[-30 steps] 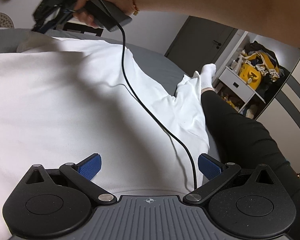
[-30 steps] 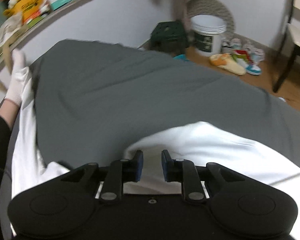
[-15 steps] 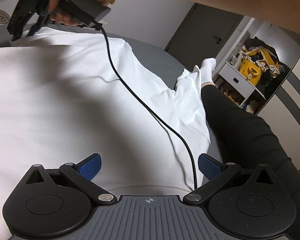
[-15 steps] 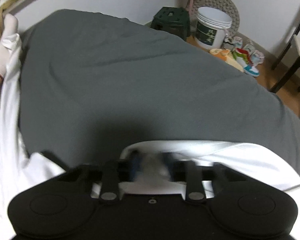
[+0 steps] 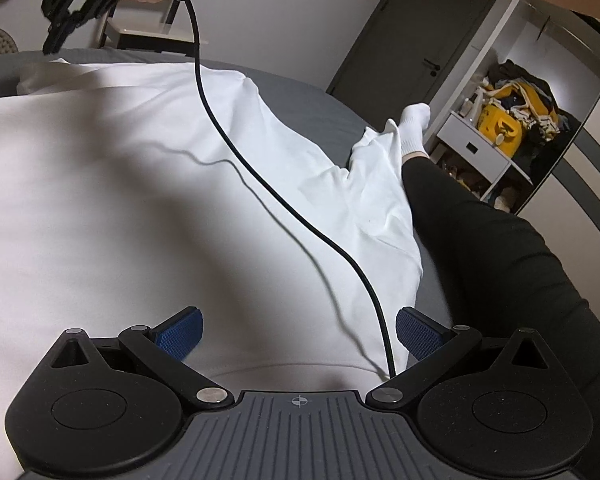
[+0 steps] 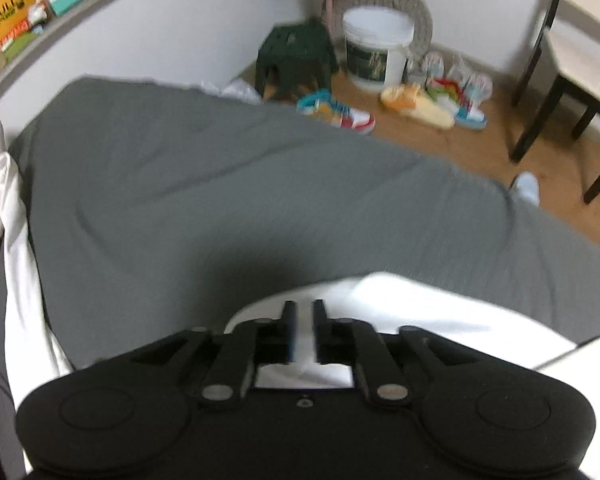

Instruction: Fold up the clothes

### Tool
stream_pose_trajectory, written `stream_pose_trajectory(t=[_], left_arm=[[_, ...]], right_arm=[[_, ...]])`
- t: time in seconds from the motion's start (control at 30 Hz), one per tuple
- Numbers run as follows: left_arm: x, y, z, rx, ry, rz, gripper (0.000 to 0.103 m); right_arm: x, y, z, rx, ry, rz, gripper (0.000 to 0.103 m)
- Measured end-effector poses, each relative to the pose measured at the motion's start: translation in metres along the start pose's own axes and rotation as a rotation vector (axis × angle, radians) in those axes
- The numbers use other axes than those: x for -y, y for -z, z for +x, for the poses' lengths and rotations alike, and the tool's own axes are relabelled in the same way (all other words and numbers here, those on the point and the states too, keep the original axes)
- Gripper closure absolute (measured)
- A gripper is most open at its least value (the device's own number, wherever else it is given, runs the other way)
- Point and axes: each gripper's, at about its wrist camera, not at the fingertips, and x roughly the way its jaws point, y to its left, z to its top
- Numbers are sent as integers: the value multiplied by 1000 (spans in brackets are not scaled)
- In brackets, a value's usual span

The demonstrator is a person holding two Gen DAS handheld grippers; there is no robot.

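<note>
The left gripper (image 5: 298, 334) hangs low over the white garment (image 5: 148, 200), its blue pads spread wide and holding nothing; cloth lies directly beneath and between them, with a curved seam or hem line just ahead of its body. From here the garment runs away forward and to the left across the grey bed (image 5: 300, 92), its long axis seemingly stretching toward the far edge, while a narrower part trails off forward-right, ending beside the person's leg (image 5: 500, 248) and white sock (image 5: 414, 128). A black cable (image 5: 260, 184) crosses above the cloth from this gripper's right side up to the far left.

At that far end the right gripper (image 6: 302, 330) is raised. Its wrist view is blurred, but its fingers stand nearly together with a strip of white between them, so I judge it pinches the garment's far edge. Beyond its fingertips is only bare grey bed, then floor with a bucket (image 6: 376, 52) and shoes (image 6: 336, 112).

So the right gripper has the far edge, and the left is nearer the near edge, which lies right below it.
</note>
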Motion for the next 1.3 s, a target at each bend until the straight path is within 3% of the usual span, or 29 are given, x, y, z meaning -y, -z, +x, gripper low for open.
stream_pose_trajectory(t=[0.1,0.23,0.5,0.57,0.63,0.67,0.97,1.1,1.3], left_arm=[[-1,0,-1,1,-1,-1,0],[0,1,0,-3,-2,-1,0],[-1,1,3,-10,-5,0,0],[-1,1,4,-11,-5,1,0],[-1,1,4,-12,-6,3,0],[-1,1,4,-11,-6,3,0],[0,1,3,-14,-7,6,0],[0,2,3,-15,-9,12,0],[2,3,3,-20,-20,30,0]], right_arm=[[1,5,10,-18,-35,38,87],[5,9,22,-9,-72,111,68],[21,6,42,121,-104,248,68],[24,8,42,138,-123,263,69],[26,9,41,142,-139,262,91],[25,9,38,134,-143,253,97],[25,8,14,66,-184,173,94],[21,7,4,144,-161,141,101],[16,-22,-15,274,2,65,101]])
